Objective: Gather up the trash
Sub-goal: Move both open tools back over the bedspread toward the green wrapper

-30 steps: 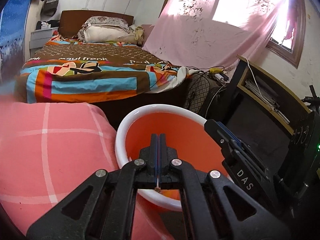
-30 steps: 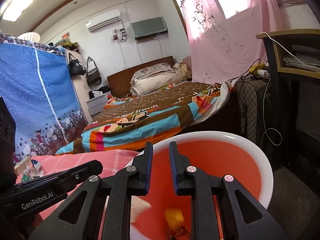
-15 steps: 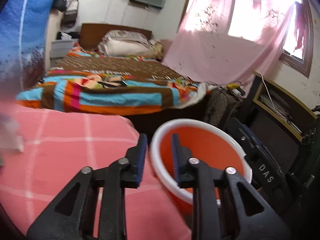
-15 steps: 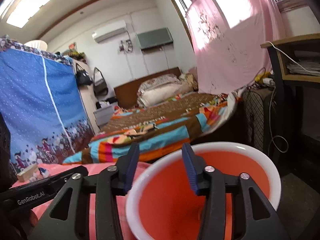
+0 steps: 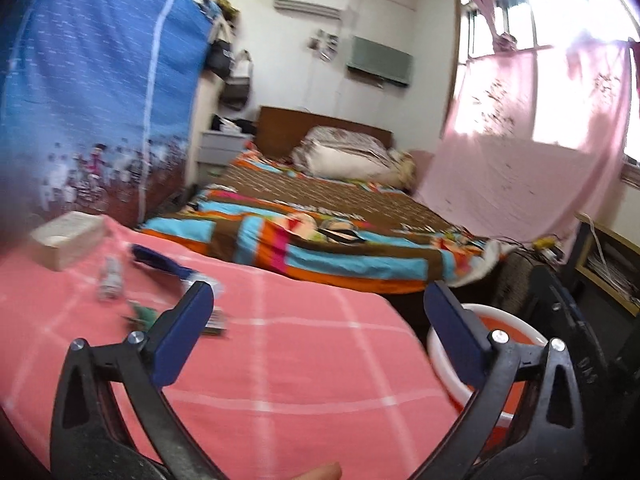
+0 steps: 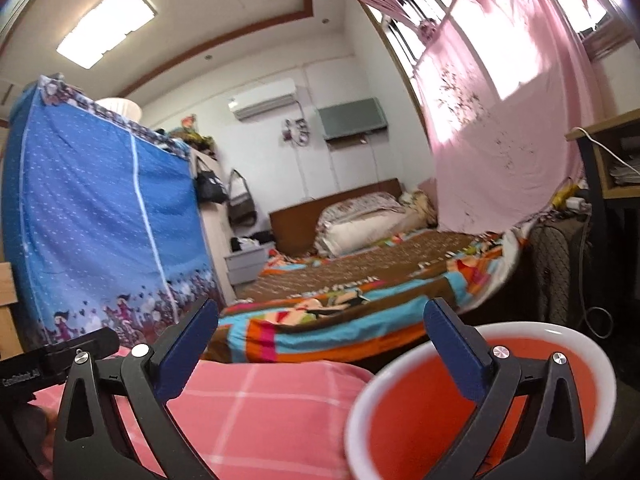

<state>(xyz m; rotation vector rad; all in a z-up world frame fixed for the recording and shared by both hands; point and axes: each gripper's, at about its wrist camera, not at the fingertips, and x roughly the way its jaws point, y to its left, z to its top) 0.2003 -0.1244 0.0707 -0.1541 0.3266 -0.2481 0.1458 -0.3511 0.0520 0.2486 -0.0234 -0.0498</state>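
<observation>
The left tool (image 5: 318, 308) hangs over the pink-checked table (image 5: 304, 356) with its jaws wide apart and nothing between them. The right tool (image 6: 320, 328) is just as wide apart and empty, with its right finger over the bin (image 6: 576, 344) – an orange tub with a white rim that stands off the table's right edge, below the cloth.

The trash lies to the left tool's left and ahead, toward the table's far left corner. The left tool is clearly the nearer one; the right tool looks at the bin and the table's right edge and sees none of it. Nearest, just beyond the left finger, are a green scrap (image 5: 141, 314) and a dark flat piece (image 5: 214, 322) partly hidden behind that finger. Farther off a pale wrapper (image 5: 110, 276) stands, long axis running away from the tool, with a blue strip (image 5: 158, 260) slanting toward the table's middle beside it. A white box (image 5: 68, 234) sits at the far left corner.

The count – blur makes it uncertain – is four loose pieces, one box, one bin, two tools.
</observation>
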